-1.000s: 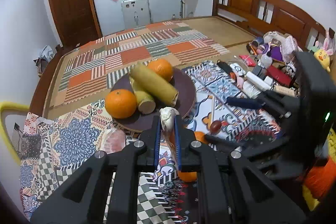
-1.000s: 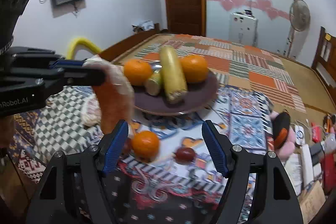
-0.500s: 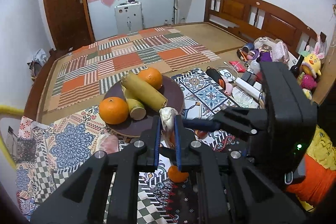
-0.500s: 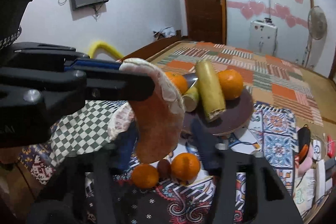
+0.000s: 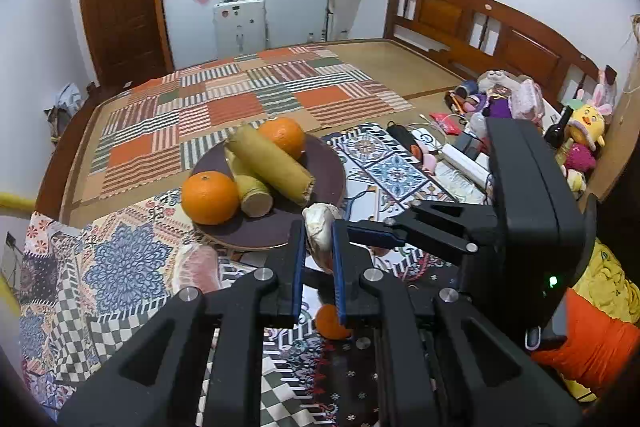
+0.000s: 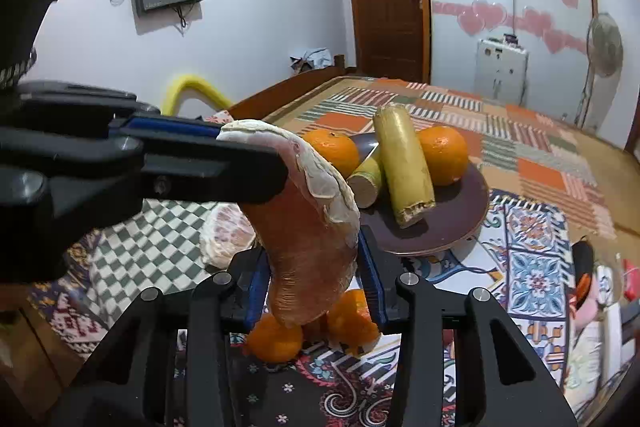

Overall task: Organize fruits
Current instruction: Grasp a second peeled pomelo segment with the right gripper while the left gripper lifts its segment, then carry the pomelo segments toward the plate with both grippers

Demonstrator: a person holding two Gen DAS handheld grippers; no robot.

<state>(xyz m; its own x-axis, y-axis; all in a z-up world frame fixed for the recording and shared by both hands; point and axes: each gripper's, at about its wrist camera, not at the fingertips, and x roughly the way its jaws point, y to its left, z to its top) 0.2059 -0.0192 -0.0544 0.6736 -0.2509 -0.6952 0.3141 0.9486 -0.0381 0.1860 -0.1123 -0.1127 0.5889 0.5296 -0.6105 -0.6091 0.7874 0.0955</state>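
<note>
Pink pomelo wedge [image 6: 308, 239]: left tongs [image 5: 318, 247] clamp top, right tongs [image 6: 312, 267] clamp bottom; two oranges [image 5: 209, 197] plated.

Landmark: brown plate [image 6: 460, 227].

- Near rim of plate in right wrist view: covered by pomelo segment [image 6: 308, 227].
- Short sugarcane piece [image 6: 366, 183] on plate: mostly masked by the longer sugarcane piece [image 6: 404, 163] lying over it.
- Small fruits in front of plate: two tangerines [image 6: 276, 339] partly masked by the segment; a dark fruit between them too hidden to identify.
- Same spot, left wrist view: one tangerine [image 5: 330, 323] visible only as a sliver behind left gripper [image 5: 318, 239].
- Clutter right of plate [image 5: 472, 155]: items too small to name.
- Peeled pomelo piece [image 6: 226, 231] left of plate: half covered.
</note>
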